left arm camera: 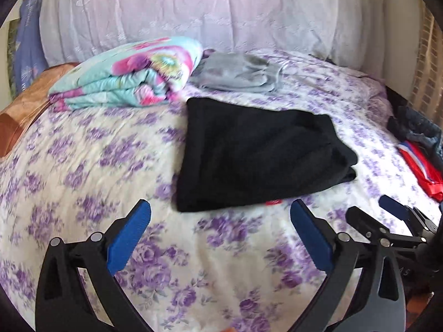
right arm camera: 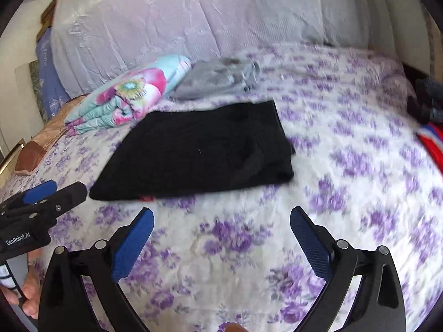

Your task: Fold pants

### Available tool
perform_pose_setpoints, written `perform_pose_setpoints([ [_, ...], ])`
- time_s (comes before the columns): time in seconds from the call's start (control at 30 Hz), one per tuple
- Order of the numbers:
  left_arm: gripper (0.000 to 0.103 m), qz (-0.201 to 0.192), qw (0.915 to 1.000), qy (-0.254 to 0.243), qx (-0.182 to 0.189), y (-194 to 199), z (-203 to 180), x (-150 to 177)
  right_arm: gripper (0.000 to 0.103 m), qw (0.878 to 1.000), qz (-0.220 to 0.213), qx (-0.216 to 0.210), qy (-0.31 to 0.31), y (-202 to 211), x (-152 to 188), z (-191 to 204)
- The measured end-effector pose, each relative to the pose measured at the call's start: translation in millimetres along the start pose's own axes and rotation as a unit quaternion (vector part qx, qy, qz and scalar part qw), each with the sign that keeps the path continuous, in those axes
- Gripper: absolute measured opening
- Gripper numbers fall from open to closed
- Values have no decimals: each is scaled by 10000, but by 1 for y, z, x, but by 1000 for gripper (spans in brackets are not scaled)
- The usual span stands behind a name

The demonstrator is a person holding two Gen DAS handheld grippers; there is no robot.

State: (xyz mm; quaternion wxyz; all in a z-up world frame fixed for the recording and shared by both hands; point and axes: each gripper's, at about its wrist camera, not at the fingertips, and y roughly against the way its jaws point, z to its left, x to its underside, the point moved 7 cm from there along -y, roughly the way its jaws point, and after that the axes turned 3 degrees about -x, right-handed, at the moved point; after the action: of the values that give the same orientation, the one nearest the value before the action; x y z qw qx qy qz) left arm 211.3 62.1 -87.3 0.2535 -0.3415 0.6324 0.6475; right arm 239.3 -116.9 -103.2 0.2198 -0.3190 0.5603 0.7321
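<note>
The left gripper [left arm camera: 220, 222] stands wide open with nothing between its blue pads [left arm camera: 130, 238], hanging over the bare bedspread [left arm camera: 97, 144] just short of the pants. The right gripper [right arm camera: 221, 229] is spread just as wide and is likewise empty, its pads [right arm camera: 310, 240] clear of any cloth. Each shows at the edge of the other's view, so the two are side by side. A person's hand [right arm camera: 30, 296] shows at the lower left of the right wrist view, wrapped around the left gripper's handle.

The black pants [left arm camera: 254, 155] lie folded into a compact rectangle on the purple-flowered bedspread, just beyond both grippers and touched by neither. A small red tag [left arm camera: 272, 202] shows at their near edge.

Behind them, a folded floral quilt [left arm camera: 130, 77] sits to the left, with a grey garment [left arm camera: 241, 74] just beside it. Red cloth [left arm camera: 423, 171] and dark clothes [left arm camera: 415, 127] lie at the right edge of the bed. A pale cover [left arm camera: 193, 11] rises along the far side.
</note>
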Motion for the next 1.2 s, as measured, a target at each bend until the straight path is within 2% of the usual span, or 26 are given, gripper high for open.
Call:
perform_pose_setpoints([
  [0.17, 98, 47, 10000, -71, 23, -3, 2, 6, 99, 9997, 117, 27, 223, -4, 4, 8],
  [0.4, 98, 79, 9999, -119, -36, -3, 3, 10, 99, 9970, -164, 63, 756, 7, 7, 27],
  [0.67, 98, 8, 10000, -21, -86, 0, 12, 9, 99, 9967, -232, 88, 770, 10, 5, 26],
  [1.2, 98, -131, 9994, -243, -212, 5, 6, 7, 99, 9972, -218, 76, 714, 10, 5, 24],
])
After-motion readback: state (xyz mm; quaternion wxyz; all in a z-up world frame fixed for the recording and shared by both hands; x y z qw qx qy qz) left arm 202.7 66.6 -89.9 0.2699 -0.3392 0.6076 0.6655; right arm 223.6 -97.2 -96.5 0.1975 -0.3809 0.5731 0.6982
